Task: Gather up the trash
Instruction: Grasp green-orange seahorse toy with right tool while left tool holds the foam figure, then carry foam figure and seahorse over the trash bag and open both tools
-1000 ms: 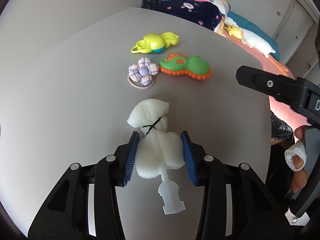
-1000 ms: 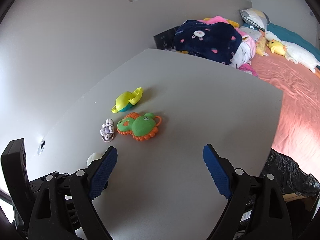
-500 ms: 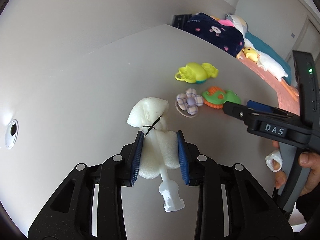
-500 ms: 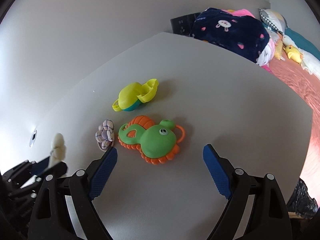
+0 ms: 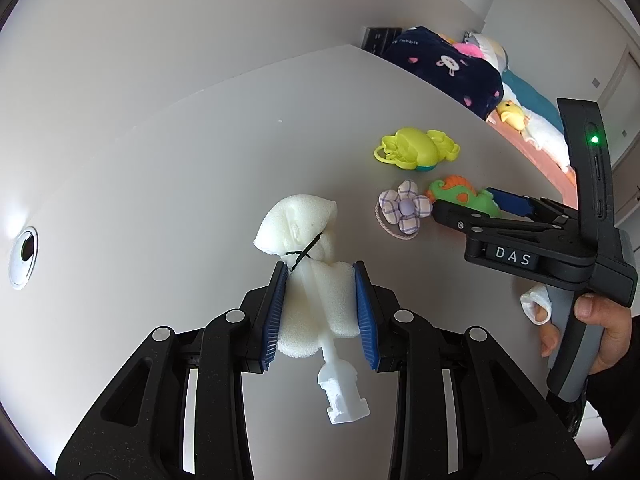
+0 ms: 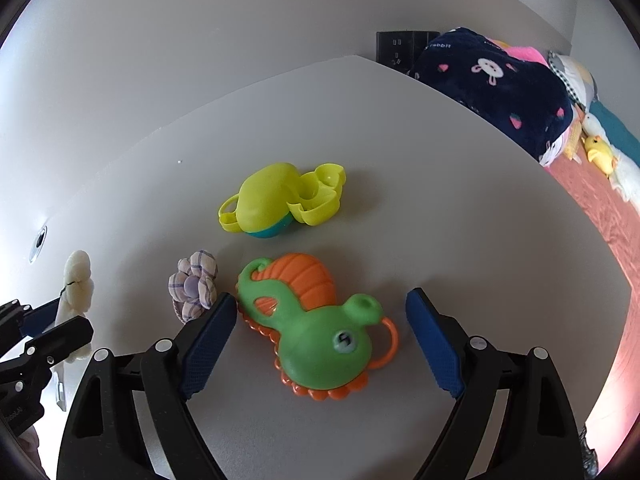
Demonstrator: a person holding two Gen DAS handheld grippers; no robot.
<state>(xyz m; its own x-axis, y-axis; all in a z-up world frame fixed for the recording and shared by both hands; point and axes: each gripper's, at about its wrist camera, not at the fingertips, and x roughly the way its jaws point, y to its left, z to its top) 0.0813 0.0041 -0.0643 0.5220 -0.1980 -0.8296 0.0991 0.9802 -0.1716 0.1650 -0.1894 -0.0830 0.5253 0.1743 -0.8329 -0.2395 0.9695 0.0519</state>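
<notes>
My left gripper [image 5: 320, 280] is shut on a white foam piece [image 5: 308, 264] tied with a black cord, with a white plastic stem hanging below it, held above the grey table [image 5: 160, 184]. The foam also shows at the left in the right wrist view [image 6: 78, 280]. My right gripper [image 6: 316, 312] is open and low over the table, its jaws on either side of a green and orange seahorse toy [image 6: 312, 328]. The right gripper shows in the left wrist view [image 5: 472, 216], over the seahorse [image 5: 464, 196].
A yellow toy [image 6: 280, 200] and a purple fabric flower [image 6: 194, 284] lie beside the seahorse. A round hole [image 5: 24, 252] is in the table at the left. A bed with a navy blanket [image 6: 492, 84] and plush toys lies beyond the far edge.
My left gripper has closed on the foam and lifted it, swinging left. My right gripper has moved forward and down until its open jaws flank the seahorse toy.
</notes>
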